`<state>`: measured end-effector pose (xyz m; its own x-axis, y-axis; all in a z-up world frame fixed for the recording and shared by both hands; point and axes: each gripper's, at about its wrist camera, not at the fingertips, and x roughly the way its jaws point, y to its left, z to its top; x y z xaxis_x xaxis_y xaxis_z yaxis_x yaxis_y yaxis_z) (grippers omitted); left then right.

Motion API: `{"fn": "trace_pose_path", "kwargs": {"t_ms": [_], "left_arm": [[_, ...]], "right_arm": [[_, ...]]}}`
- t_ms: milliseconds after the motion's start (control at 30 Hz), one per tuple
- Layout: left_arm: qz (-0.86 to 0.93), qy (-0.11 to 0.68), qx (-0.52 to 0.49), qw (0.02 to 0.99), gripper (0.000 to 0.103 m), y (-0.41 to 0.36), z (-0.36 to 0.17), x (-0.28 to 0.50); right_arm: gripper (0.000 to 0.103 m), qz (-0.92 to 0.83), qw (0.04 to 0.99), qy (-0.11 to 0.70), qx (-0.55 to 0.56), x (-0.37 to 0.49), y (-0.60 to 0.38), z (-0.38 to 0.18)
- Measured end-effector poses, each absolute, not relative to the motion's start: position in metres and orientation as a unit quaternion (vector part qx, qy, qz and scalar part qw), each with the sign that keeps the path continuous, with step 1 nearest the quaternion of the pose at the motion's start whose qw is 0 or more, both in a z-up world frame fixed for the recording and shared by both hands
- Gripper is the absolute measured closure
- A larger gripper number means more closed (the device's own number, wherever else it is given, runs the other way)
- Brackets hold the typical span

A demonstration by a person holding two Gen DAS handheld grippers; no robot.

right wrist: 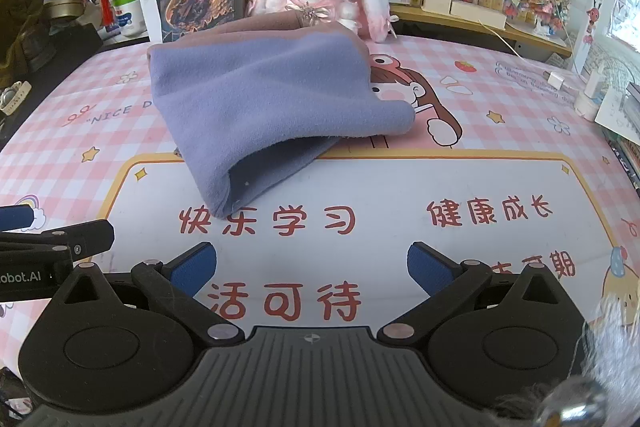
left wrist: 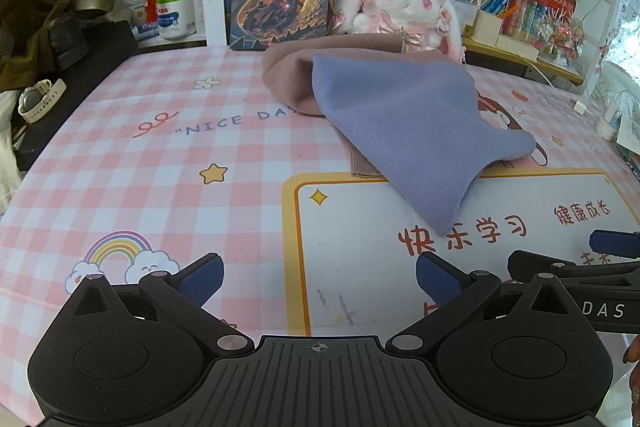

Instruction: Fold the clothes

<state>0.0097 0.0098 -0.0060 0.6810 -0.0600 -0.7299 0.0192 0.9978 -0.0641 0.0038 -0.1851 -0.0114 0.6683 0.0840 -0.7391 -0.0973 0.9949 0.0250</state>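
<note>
Plainly, the garment (left wrist: 404, 131) is a soft fleecy thing, lavender on the side that shows and dusty pink (left wrist: 292, 79) where it turns over at the back, and it lies in a loose heap a little right of centre in the left wrist view and centre-left in the right wrist view, on the pink checked desk mat (left wrist: 160, 155). To my eye it will be light and limp, sagging wherever it is lifted and draping instead of holding a crease, though the napped surface ought to grip well between the blue pads. A ribbed cuff (left wrist: 366, 167) peeks out beneath the lavender in the left wrist view. The nearest corner (right wrist: 222, 209) comes down to a point over the white panel with red characters, and I would judge that corner, or the open edge just beside it, the sensible place to pinch, since the cloth there lies single and free of the heap. Along the bottom of the left wrist view the left gripper (left wrist: 320, 275) sits low above the mat, level, its fingers spread wide with nothing between them, pointed toward the cloth but well short of it. The right gripper (right wrist: 312, 267) shows the same pose at the bottom of its own view, wide open and empty, aimed at that near corner; the two tools ride side by side, apart.
</note>
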Motion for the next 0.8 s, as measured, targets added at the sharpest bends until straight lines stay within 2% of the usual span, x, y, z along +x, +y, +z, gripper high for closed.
{"fn": "trace_pose_path", "kwargs": {"t_ms": [800], "left_arm": [[-0.025, 0.4, -0.026, 0.916, 0.0, 0.0105, -0.0073, 0.0106]], "right_arm": [[0.0, 0.048, 0.914, 0.403, -0.008, 0.0035, -0.185, -0.0115]]}}
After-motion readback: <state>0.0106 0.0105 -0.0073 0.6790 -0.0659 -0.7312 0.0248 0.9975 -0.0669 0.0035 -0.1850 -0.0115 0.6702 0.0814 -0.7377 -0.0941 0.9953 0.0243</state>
